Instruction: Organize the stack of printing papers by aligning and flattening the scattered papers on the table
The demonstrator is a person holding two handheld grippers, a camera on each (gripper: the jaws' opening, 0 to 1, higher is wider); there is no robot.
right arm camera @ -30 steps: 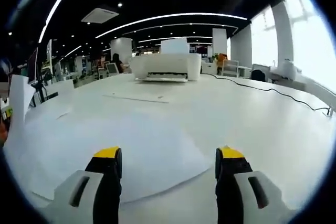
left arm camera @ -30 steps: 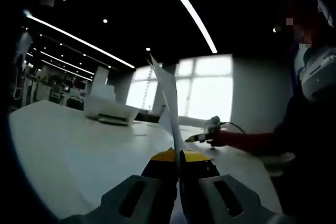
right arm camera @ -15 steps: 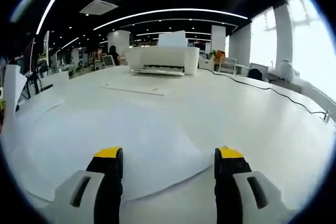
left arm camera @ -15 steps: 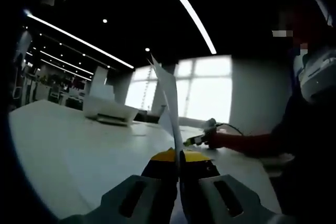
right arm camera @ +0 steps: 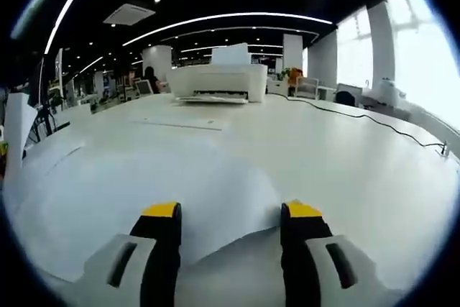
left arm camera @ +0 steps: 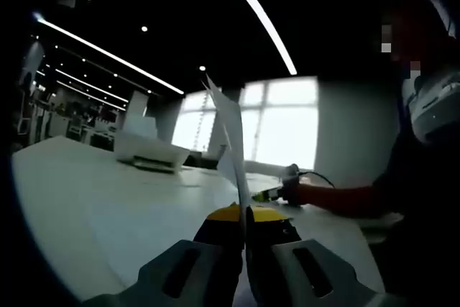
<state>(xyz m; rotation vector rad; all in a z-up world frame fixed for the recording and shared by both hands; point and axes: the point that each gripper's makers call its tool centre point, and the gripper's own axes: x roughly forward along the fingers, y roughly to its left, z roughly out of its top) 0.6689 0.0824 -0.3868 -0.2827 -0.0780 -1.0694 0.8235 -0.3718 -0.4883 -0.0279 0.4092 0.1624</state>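
Between the left gripper's (left arm camera: 245, 215) closed jaws, 1 sheet of paper (left arm camera: 228, 134) stands on edge, rising ahead of the yellow tips above the white surface (left arm camera: 93, 206). The right gripper (right arm camera: 231, 215) hangs with its jaws apart over the corner of a flat sheet (right arm camera: 136, 199) lying on the surface just ahead of it; nothing is held between them. A printer (right arm camera: 219, 80) sits far ahead of both.

The pinched sheet is thin and gripped near 1 edge, so it could crease, or slide out if tugged. If the right gripper closes on that corner too low, it may buckle the flat sheet or push it further out of line.
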